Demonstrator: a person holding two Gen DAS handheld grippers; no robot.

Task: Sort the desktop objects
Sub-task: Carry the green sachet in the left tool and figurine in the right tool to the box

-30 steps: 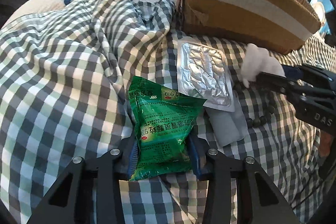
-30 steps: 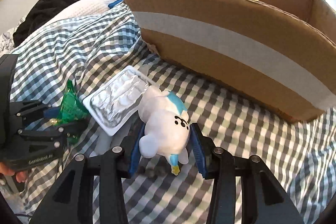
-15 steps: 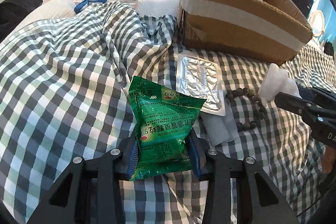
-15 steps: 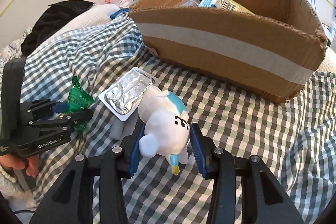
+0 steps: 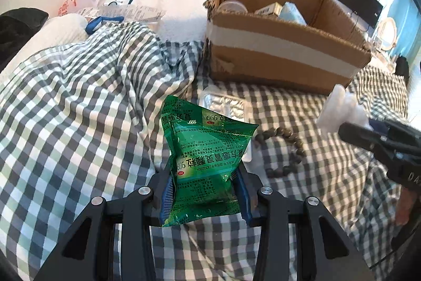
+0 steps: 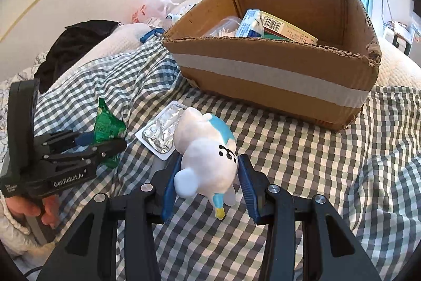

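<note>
My left gripper point(image 5: 204, 195) is shut on a green medicine sachet point(image 5: 205, 154) and holds it above the checked cloth; it also shows in the right wrist view point(image 6: 105, 146) with the sachet point(image 6: 106, 127). My right gripper point(image 6: 208, 186) is shut on a white and blue plush toy point(image 6: 205, 157), lifted above the cloth; the toy shows at the right of the left wrist view point(image 5: 339, 108). An open cardboard box point(image 6: 276, 80) point(image 5: 276, 57) stands behind, with packets inside. A foil blister pack point(image 6: 160, 131) point(image 5: 223, 104) and a bead bracelet point(image 5: 284, 149) lie on the cloth.
The checked cloth point(image 6: 315, 162) covers a bed and is bunched into folds at the left point(image 5: 105, 75). Plastic bags and papers point(image 5: 105, 7) lie at the back left. A black garment point(image 6: 76, 44) lies on white bedding.
Both grippers have risen with their loads. The box now sits lower in both views and its inside shows. The blister pack and bracelet stay on the cloth.
</note>
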